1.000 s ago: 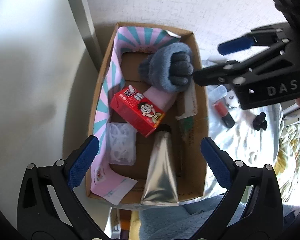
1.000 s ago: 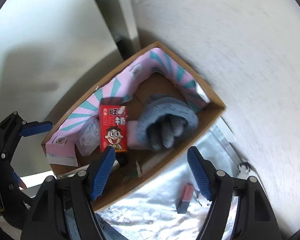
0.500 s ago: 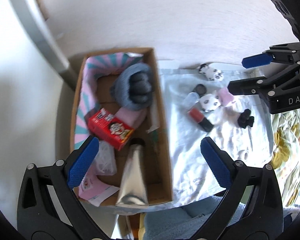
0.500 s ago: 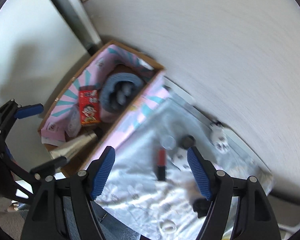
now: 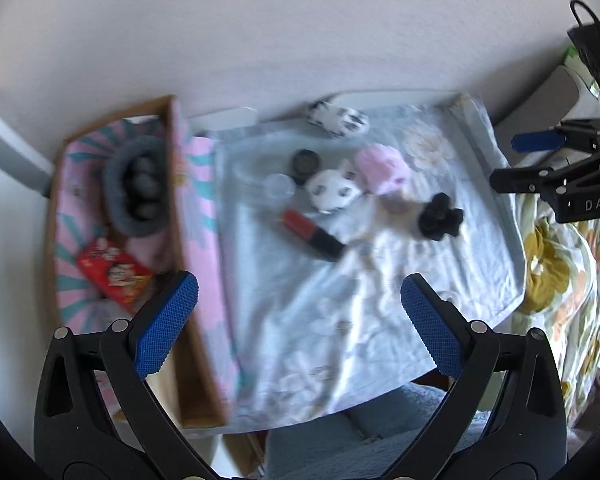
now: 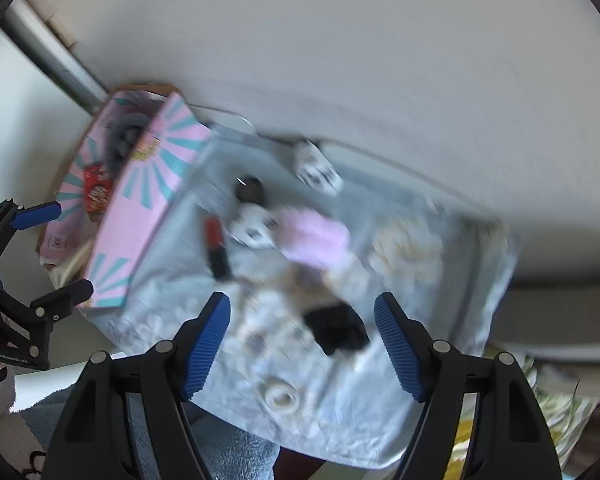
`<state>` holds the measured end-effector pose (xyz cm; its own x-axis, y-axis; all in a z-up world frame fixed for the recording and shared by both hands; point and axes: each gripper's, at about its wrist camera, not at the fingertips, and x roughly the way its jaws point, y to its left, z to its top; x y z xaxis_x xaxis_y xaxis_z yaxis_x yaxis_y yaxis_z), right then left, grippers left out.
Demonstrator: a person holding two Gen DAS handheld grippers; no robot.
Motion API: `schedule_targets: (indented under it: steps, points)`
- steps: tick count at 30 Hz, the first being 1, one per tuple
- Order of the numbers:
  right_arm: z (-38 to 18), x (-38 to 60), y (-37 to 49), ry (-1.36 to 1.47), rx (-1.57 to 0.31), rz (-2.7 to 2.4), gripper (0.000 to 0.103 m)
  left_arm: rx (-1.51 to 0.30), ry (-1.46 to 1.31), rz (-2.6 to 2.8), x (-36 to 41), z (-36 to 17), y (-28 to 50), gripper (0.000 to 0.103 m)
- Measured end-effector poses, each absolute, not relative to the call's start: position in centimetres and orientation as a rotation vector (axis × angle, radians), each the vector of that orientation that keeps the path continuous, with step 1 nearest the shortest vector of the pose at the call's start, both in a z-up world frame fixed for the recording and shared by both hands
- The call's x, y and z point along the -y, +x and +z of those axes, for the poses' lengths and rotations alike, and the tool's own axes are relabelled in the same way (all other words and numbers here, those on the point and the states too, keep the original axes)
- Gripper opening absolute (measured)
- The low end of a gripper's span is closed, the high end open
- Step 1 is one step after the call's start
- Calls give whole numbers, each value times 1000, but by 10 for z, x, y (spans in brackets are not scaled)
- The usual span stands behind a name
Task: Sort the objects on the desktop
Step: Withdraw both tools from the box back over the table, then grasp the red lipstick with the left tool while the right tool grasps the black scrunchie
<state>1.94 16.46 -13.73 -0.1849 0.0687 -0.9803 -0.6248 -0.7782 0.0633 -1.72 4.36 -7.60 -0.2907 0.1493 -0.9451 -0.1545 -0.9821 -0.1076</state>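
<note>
While both views are smeared by motion, the layout reads clearly enough: a cardboard box [image 5: 198, 332] with a pink and teal striped lining sits at the left end of the surface [image 5: 236, 118], and a pale floral cloth [image 5: 340, 328] covers the rest beside it. Inside the box lie a grey glove [image 5: 138, 188] balled up near the far end and a red carton [image 5: 114, 276] closer to the camera, the carton just beside the glove; other contents are hidden by the box wall or too blurred to name. Out on the cloth, apart from the box, are a red and black tube [image 5: 312, 234], a clear cap [image 5: 280, 188] and a dark round lid [image 5: 306, 162] near it, a white toy with dark markings [image 5: 334, 192] touching a pink fluffy thing [image 5: 382, 170], a black clip [image 5: 440, 216] further right, and a black-and-white piece [image 5: 338, 120] at the far edge by the wall. A white ring [image 6: 280, 396] lies on the near part of the cloth. The left hand-held gripper [image 5: 298, 324] hangs released over the box wall and the cloth, nothing between its blue pads [image 5: 168, 324]. The right hand-held gripper [image 6: 302, 346] is likewise spread and empty, with the clip and the ring seen between its fingers on the cloth below.
</note>
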Motion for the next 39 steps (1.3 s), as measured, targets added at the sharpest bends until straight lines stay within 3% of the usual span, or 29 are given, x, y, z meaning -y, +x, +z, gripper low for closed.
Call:
schedule_targets:
  steps: [10,21,27,32,39]
  points:
    - [-192,-175,96,-1629,-716,1924,71,137,-1828,2436,-82,-144,-34,101]
    - [-258,-173,80,-1694,-694,2019,71,283,-1981,2586,-82,-211,-63,94]
    - [-273,-166,57,-1763,-607,2088,71,338,-2013,2617,-80,-223,-70,86]
    - [-281,-158,46,-1818,-520,2132,71,381,-2028,2623,-75,-232,-73,70]
    - [-289,-149,36,-1875,-390,2153,69,375,-2004,2671,-72,-234,-73,58]
